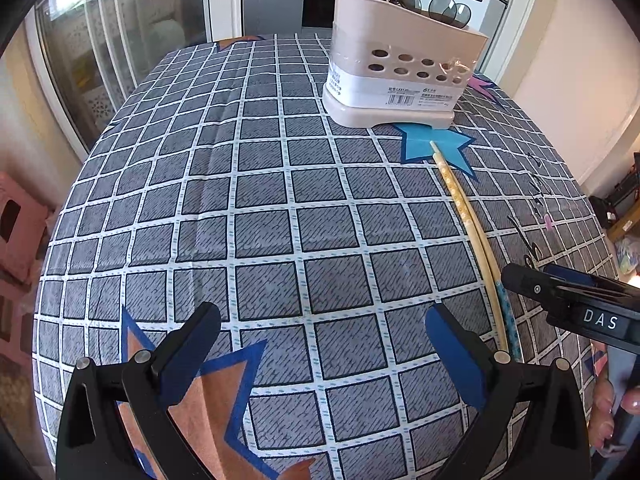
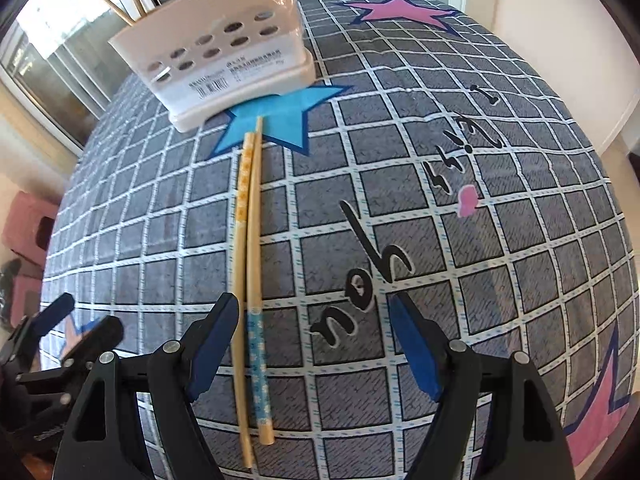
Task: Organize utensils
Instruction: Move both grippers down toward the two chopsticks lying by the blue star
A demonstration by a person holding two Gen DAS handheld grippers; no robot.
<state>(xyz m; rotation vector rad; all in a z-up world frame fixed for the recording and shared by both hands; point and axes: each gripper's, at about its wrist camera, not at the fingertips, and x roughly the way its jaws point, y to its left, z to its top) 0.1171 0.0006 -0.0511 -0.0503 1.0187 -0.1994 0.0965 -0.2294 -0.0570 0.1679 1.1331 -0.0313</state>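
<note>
Two wooden chopsticks (image 2: 250, 248) lie side by side on the checked tablecloth, tips toward the beige utensil holder (image 2: 228, 60). The holder (image 1: 400, 72) stands at the far side on a blue star and holds chopsticks and spoons. My right gripper (image 2: 314, 344) is open low over the cloth, its left finger beside the chopsticks' near ends. My left gripper (image 1: 322, 344) is open and empty above the cloth, left of the chopsticks (image 1: 476, 232). The right gripper (image 1: 568, 296) shows at the right edge of the left wrist view.
The table (image 1: 260, 200) is covered by a grey grid cloth with star prints and black lettering (image 2: 376, 280). A glass door (image 1: 100, 60) is at the left, a wall at the right. Pink stools (image 2: 28, 224) stand beside the table.
</note>
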